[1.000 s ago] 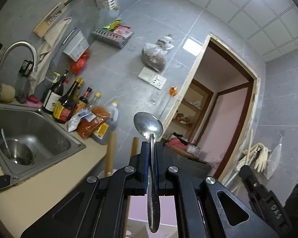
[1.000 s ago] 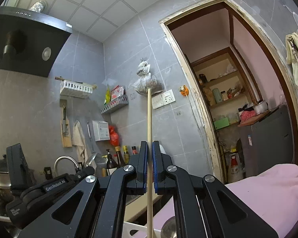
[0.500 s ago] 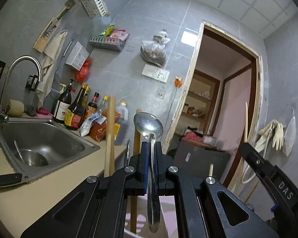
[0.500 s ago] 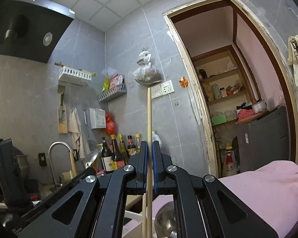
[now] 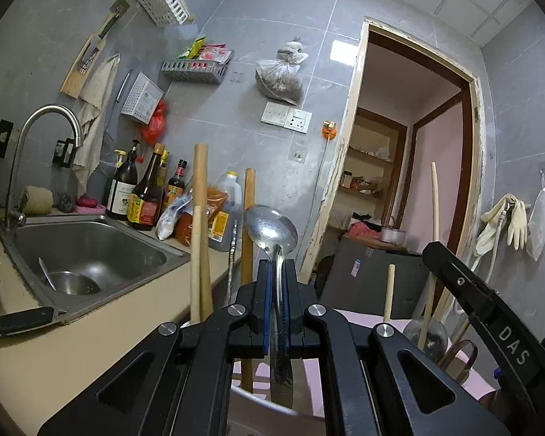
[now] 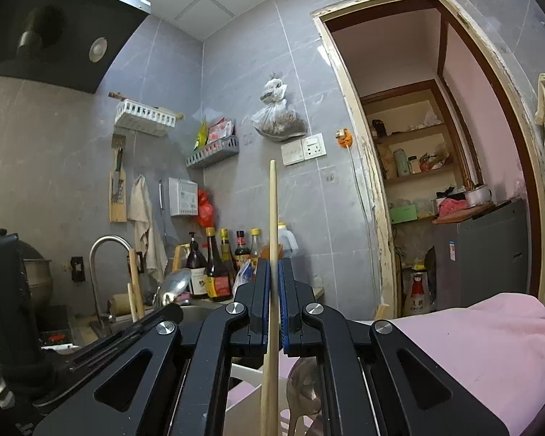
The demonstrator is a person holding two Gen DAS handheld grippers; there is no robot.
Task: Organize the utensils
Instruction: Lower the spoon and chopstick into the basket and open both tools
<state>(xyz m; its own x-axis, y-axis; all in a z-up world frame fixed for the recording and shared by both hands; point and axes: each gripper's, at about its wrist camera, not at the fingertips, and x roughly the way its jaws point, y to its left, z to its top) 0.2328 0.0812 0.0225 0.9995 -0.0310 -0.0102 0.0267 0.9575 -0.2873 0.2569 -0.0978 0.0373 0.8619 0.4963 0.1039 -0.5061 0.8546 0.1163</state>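
Already both tongs carry something, so the sorting is partway along rather than finished. The left tongs (image 5: 277,272) are clamped on a metal spoon (image 5: 271,230), bowl up at twelve o'clock, handle hanging down toward a white holder (image 5: 261,401) whose rim shows just beneath. The right tongs (image 6: 271,272) are clamped on a single wooden chopstick (image 6: 272,218), upright, its lower end dropping toward the same kind of white rim (image 6: 249,370).

Some utensils look to be standing in the holder: two thick wooden handles (image 5: 200,225) rise at about ten o'clock from the left tongs, a thinner stick (image 5: 389,290) at three o'clock, and in the right view another spoon bowl (image 6: 303,388) sits low at five o'clock, beside the chopstick.

Neither held piece is released yet, and I cannot tell whether their lower ends have entered the holder. By my reckoning, what remains is lowering and letting go of both. A spoon (image 5: 45,274) lies in a bowl in the sink (image 5: 134,254) at nine o'clock and a knife handle (image 5: 21,321) rests on the bench (image 5: 91,345); those may count as left to do.
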